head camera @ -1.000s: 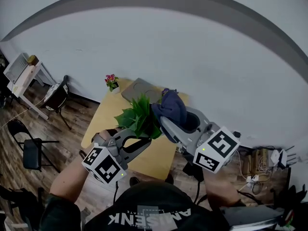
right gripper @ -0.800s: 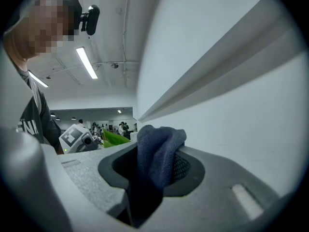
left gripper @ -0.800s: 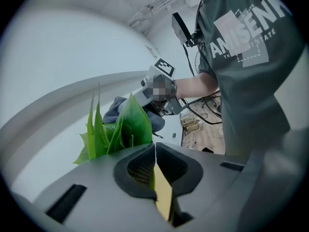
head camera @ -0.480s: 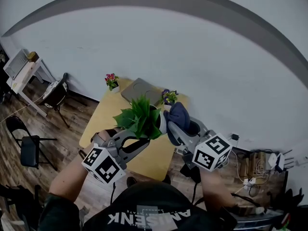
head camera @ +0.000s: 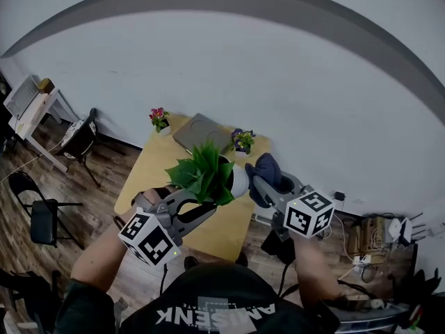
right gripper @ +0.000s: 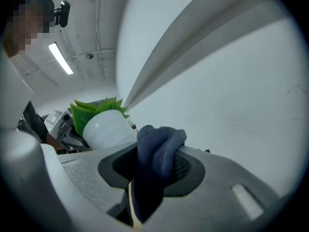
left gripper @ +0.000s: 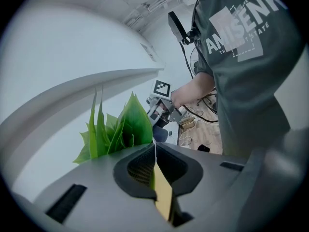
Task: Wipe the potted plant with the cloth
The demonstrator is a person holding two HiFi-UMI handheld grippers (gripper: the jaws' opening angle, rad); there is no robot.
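Clenching the cloth (right gripper: 157, 153), your right fingers (right gripper: 217, 187) have dropped beside the pot (right gripper: 108, 129), ready to wipe; your left fingers (left gripper: 96, 192) pinch a leaf (left gripper: 137, 124).

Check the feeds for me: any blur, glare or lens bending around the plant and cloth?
Head view: heavy fisheye bows the wall's grey band into an arc, edges dim, yet the potted plant and cloth are sharp. Left gripper view: dark round vignette; leaves crisp, no glare. Right gripper view: cloth weave in focus, white pot evenly lit.
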